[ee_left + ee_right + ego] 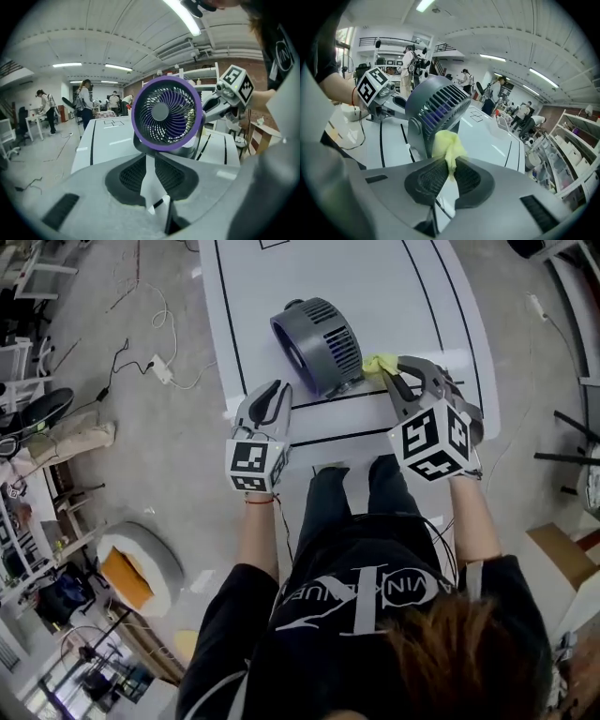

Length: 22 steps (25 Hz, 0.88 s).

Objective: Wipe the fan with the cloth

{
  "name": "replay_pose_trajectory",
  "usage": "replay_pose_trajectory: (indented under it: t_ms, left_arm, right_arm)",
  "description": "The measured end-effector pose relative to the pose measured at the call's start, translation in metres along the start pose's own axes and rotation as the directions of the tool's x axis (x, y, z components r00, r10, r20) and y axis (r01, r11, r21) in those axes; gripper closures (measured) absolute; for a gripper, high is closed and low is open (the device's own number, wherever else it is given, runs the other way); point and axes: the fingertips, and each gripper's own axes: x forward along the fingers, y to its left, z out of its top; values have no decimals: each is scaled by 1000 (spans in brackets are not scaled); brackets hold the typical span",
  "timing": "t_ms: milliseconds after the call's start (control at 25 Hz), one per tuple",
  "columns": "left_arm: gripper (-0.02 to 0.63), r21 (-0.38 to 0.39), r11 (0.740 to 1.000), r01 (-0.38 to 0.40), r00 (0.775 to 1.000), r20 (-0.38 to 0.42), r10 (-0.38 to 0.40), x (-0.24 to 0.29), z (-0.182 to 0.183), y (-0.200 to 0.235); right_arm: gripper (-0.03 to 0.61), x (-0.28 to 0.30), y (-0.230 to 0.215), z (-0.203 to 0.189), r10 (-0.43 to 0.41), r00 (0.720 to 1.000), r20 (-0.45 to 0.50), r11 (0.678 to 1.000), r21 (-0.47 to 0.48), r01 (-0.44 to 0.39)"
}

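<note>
A small grey fan (319,338) with a purple front ring lies tilted on the white table (375,287), near its front edge. My right gripper (389,377) is shut on a yellow cloth (378,364), which sits against the fan's right side by the rear grille. In the right gripper view the cloth (446,144) bunches out of the jaws, just in front of the fan's slatted back (436,108). My left gripper (276,390) is left of the fan, a little apart from it. In the left gripper view its jaws stand slightly apart with nothing between them, facing the fan's purple-ringed front (166,113).
Black lines cross the table near the fan's base. On the floor at the left lie cables and a power strip (159,367). Several people (86,102) stand at benches far behind. Shelving (576,154) stands to the right of the table.
</note>
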Motion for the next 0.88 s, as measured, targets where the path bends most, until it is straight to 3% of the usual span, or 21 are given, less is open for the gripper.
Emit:
replay_pose_trajectory:
  t_ms: [120,200,320,480,600,880]
  left_arm:
    - [545,-134,990,-32,998,56,40,-11,7,-20]
    - [545,-167,986,-26,996,81,40,-13,6,-39]
    - [487,-110,994,-6,998,61,12,-15,-11,-67]
    - [466,-11,996,-92,996,15,92,-4,-5,-86]
    - [468,17,988,-153,988,3,153,7,2,-90]
    - [505,107,977,-182,982,-19,185,20,2,-98]
  right_arm:
    - [548,0,-9,3,52,998,37,998,-37,-51]
    - [548,2,-10,5,77,995,65,996,-60,-73]
    - [548,7,1,5,101,990,99,992,-91,-92]
    - [548,1,-3,11,128,981,143,986,-125,-110]
    - [548,-6,-10,15,137,972,190,983,-146,-110]
    - [548,-7,-14,40,141,933,332,979,-189,-80]
